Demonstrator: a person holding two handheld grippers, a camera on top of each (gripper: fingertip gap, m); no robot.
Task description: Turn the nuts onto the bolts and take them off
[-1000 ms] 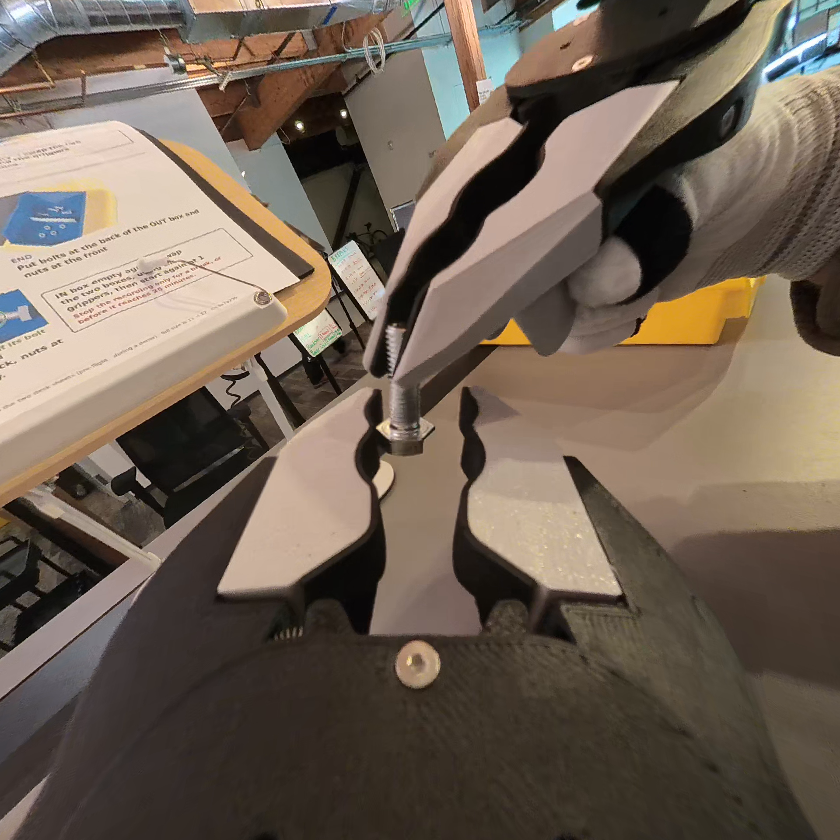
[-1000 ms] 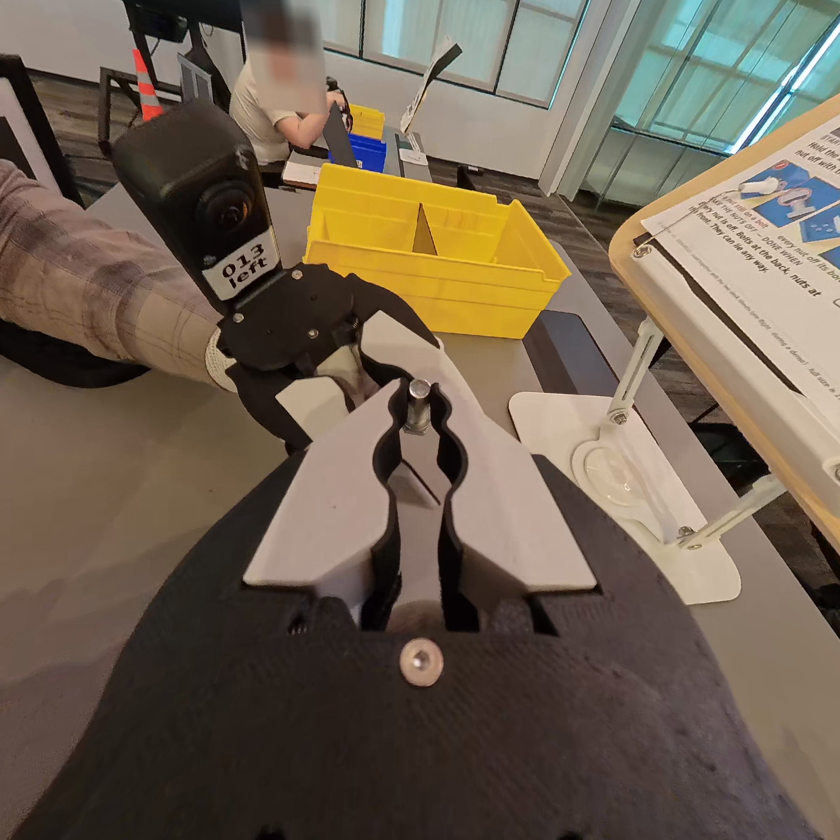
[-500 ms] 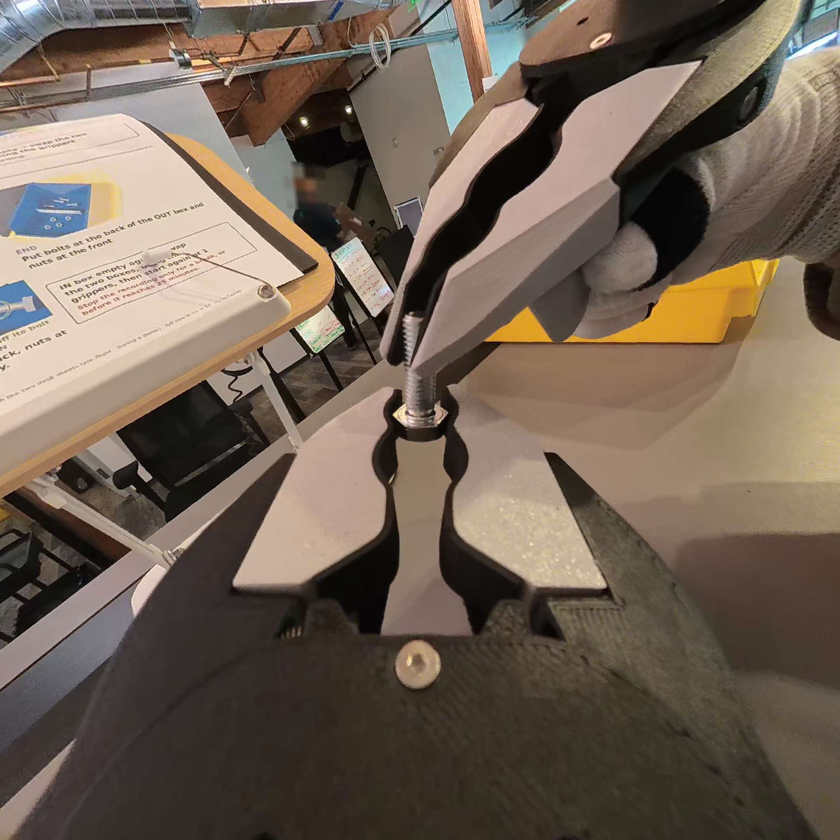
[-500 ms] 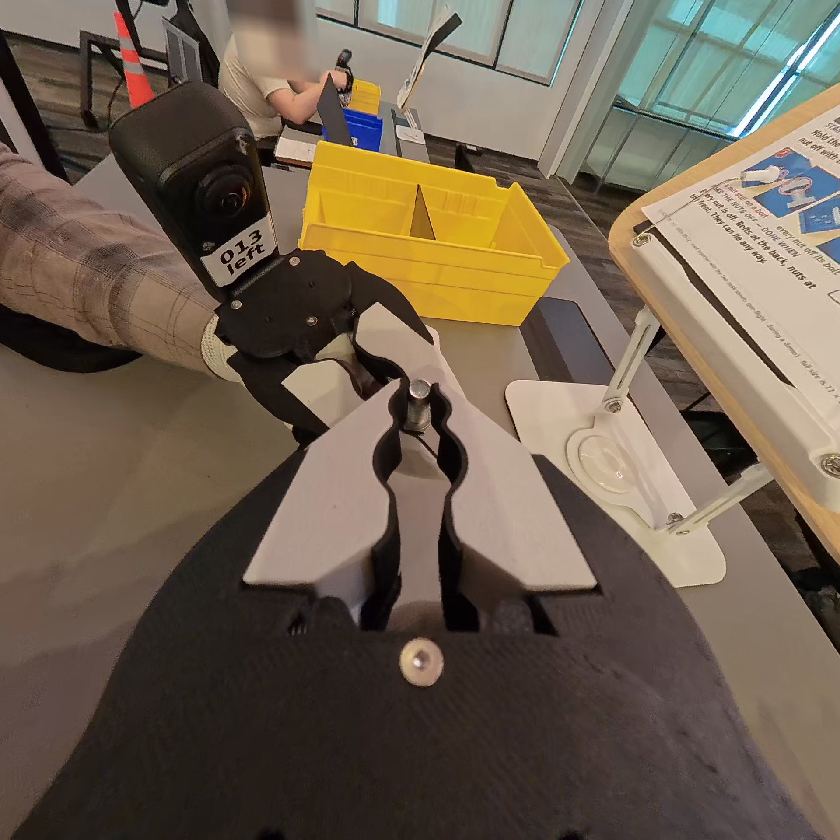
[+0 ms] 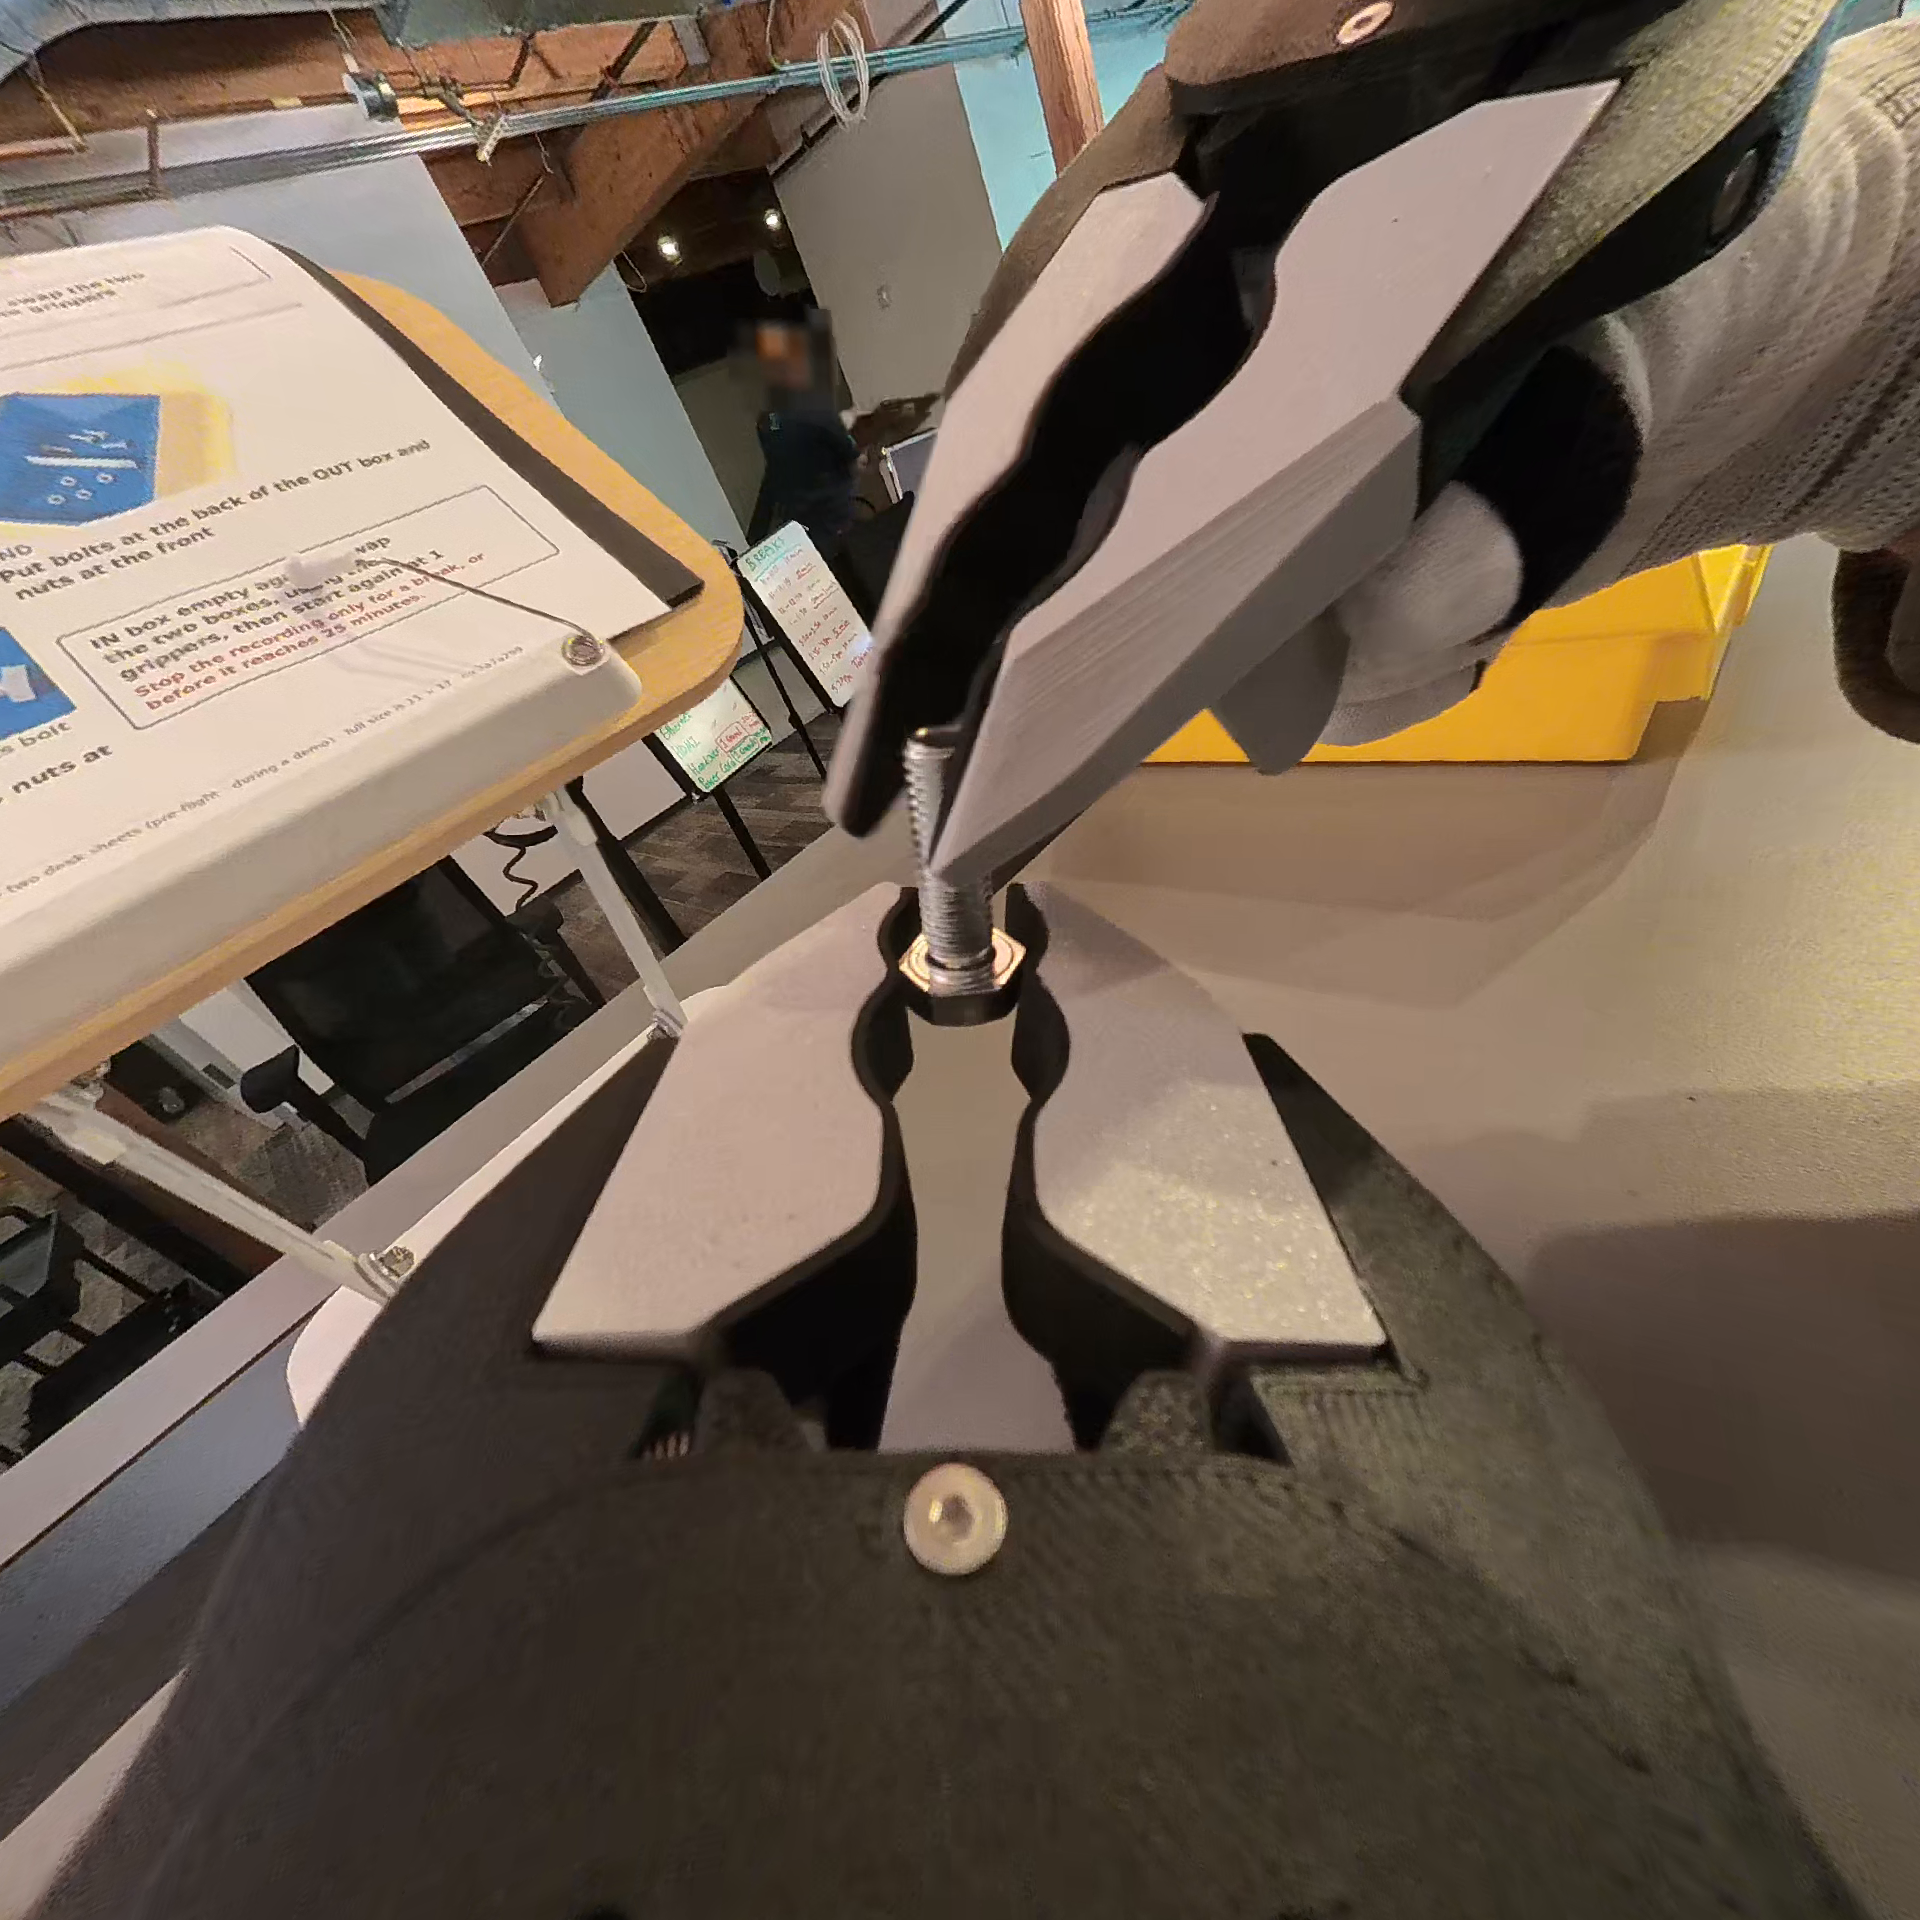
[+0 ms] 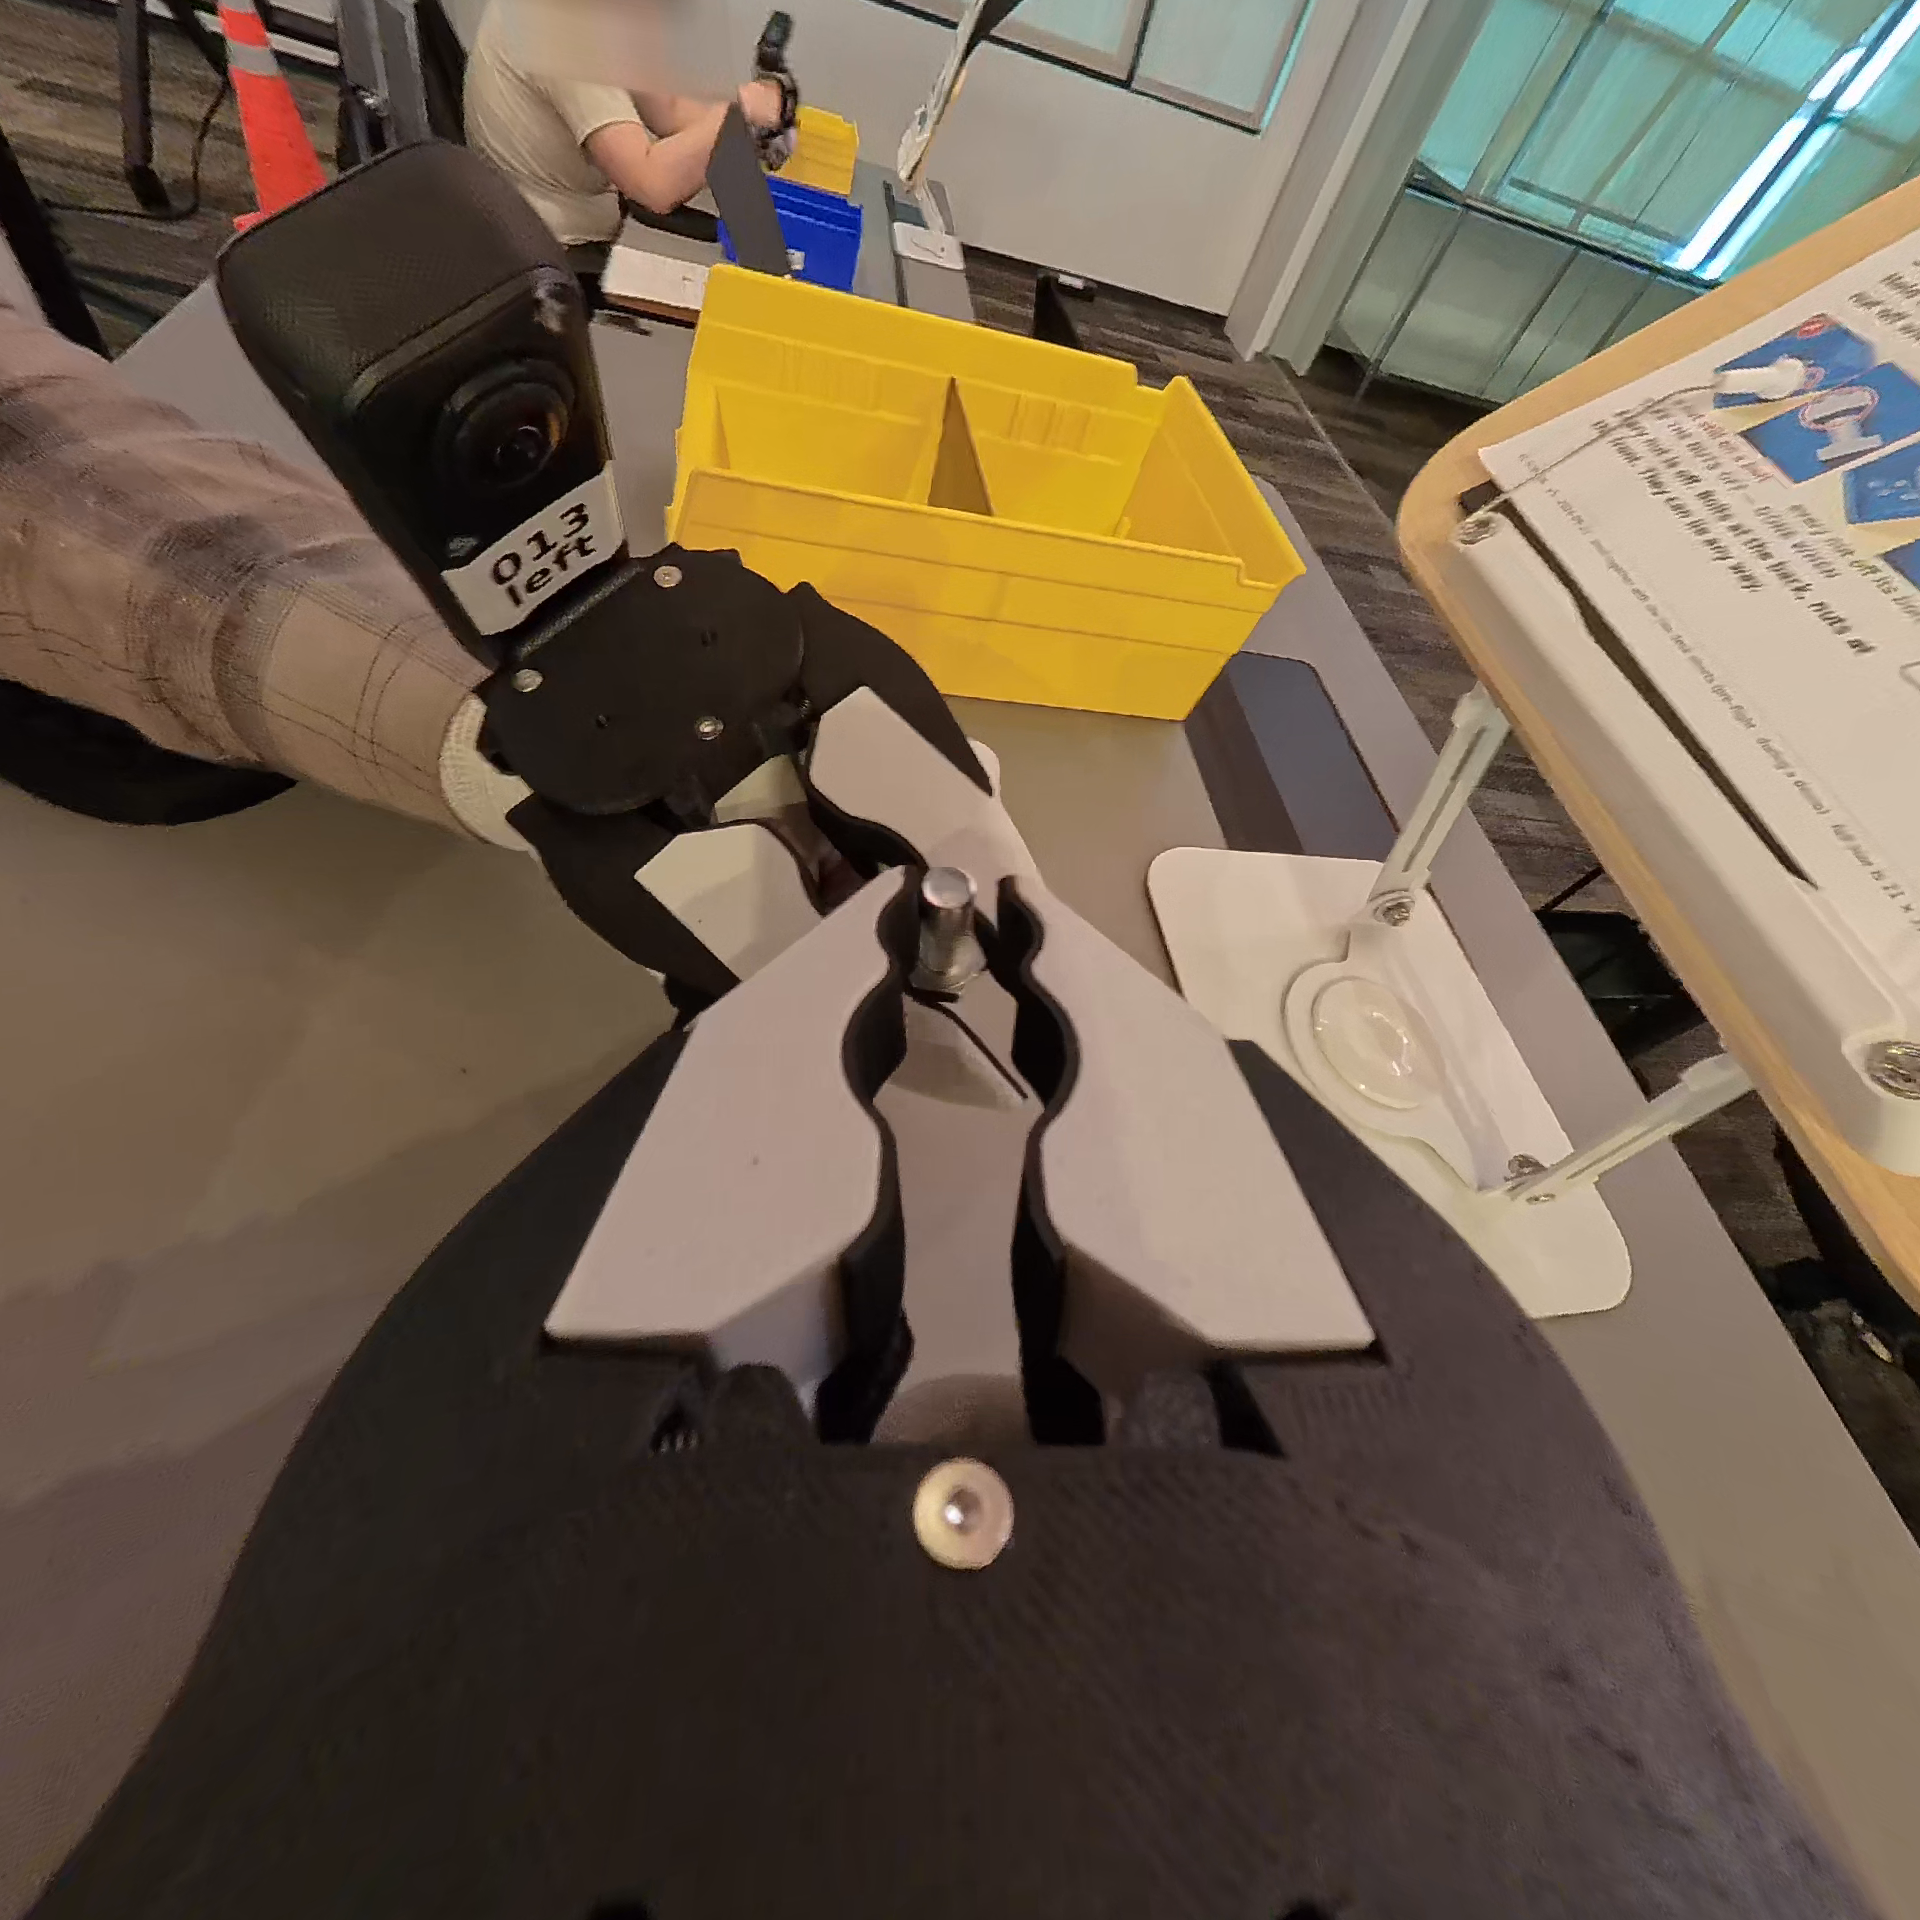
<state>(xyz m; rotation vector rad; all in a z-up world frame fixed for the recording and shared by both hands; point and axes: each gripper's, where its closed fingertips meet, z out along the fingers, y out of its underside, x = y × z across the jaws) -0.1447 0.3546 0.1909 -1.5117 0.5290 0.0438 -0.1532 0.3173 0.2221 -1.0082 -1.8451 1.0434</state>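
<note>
A wide grey table (image 6: 260,1091) filled the lower half of both views, bare across its left side in the right wrist view and bare to the right in the left wrist view. Behind it ran an open room: exposed wooden beams (image 5: 582,177) at the top of the left wrist view, tall windows (image 6: 1662,156) at the upper right of the right wrist view. A tilted wooden board with a printed instruction sheet (image 5: 260,540) hung over the table's edge, upper left in the left wrist view; its white stand (image 6: 1392,1029) sat at the right edge of the table. A yellow divided bin (image 6: 966,551) stood at centre top of the right wrist view, well apart from the action. A person (image 6: 582,125) sat at a far desk, upper left.

And there in mid-frame, above the table, the two tools met! The right gripper (image 5: 925,821) came down from the upper right, held by a white-gloved hand (image 5: 1714,436), fingers clamped on the bolt (image 5: 945,904), threads pointing down. The left gripper (image 5: 961,987), on a plaid-sleeved arm (image 6: 187,613), reached in from below, fingers closed on the nut (image 5: 961,971), which sat around the bolt's thread.
</note>
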